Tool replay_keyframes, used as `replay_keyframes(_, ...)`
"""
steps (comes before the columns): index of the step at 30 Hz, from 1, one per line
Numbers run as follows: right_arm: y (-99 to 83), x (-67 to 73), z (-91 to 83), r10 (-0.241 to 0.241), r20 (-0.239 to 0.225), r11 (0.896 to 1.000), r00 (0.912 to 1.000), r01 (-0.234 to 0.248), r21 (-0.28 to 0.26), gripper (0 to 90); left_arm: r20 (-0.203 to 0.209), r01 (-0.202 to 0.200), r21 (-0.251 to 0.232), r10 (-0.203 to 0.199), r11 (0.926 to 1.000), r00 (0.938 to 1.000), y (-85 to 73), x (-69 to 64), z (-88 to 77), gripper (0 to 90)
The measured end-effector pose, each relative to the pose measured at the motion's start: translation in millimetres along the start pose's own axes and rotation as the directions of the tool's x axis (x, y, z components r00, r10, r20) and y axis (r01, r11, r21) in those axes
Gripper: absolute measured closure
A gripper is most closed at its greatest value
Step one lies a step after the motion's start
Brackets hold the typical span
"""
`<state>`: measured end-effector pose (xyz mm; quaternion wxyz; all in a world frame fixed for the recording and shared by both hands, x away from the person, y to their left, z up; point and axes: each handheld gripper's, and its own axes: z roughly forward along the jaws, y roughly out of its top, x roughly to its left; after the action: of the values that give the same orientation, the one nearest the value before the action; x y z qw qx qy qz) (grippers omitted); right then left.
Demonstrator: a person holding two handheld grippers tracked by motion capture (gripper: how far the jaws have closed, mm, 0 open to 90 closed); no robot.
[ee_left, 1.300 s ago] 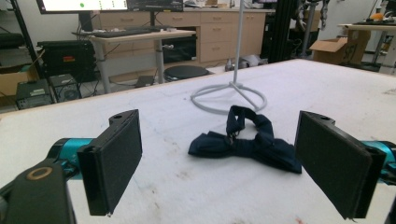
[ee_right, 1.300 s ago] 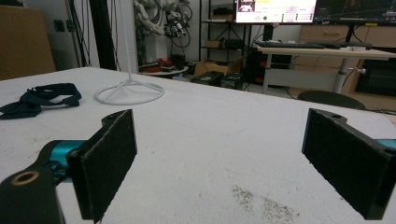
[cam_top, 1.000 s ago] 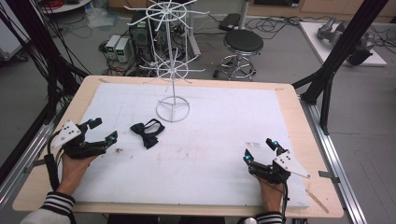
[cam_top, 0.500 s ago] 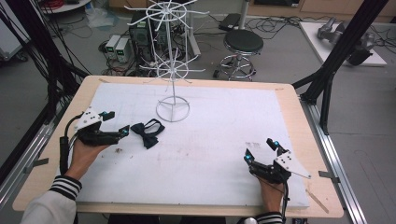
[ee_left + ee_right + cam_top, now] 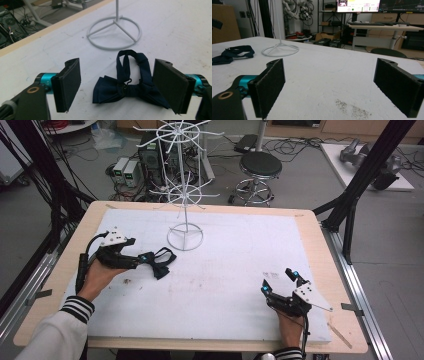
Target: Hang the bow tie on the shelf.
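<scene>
my left gripper (image 5: pixel 120 87) has its jaws apart, and they have just been closing in a little, with the dark blue bow tie (image 5: pixel 127 86) lying flat on the white mat (image 5: pixel 175 30) between them. the knot sits about midway between my two pads, a bit nearer the right-hand one, and that pad covers the tip of the bow's wing on that side; whether it touches the cloth i cannot tell. the other wing ends short of my left-hand pad, with bare mat between. the neck strap loops away from my fingertips, out past the jaws, toward the white wire stand (image 5: pixel 114 33), whose round base ring rests on the mat just beyond the loop without touching it. from above, my left gripper (image 5: pixel 145 260) lies low over the bow tie (image 5: pixel 162 262) with my hand (image 5: pixel 97 277) behind it. my right gripper (image 5: pixel 332 85) stands wide open over bare mat, nothing between its pads; the bow tie (image 5: pixel 232 56) lies far ahead and off to the left of those jaws, the stand's base (image 5: pixel 280 50) ahead beside it.
</scene>
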<state>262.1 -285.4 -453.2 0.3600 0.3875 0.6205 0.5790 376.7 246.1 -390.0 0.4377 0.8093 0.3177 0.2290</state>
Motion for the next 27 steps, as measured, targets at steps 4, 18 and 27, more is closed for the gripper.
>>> replay_keyframes(4,0.0,0.0,-0.1,0.001,0.000,1.000,1.0000,-0.001,0.000,9.3,0.021,-0.011,0.036,0.010,0.9993,0.9997,3.9,-0.2,6.9,26.9)
replay_keyframes(18,-0.1,0.0,-0.5,0.003,-0.003,1.000,1.0000,-0.003,-0.002,9.3,0.022,-0.055,0.177,0.052,0.9826,0.9984,14.1,-4.1,32.9,29.4)
replay_keyframes(27,-0.2,-0.3,-0.4,0.005,-0.002,1.000,1.0000,-0.005,-0.002,9.3,0.022,-0.043,0.255,0.039,0.9659,0.9990,15.7,-2.7,43.0,35.4)
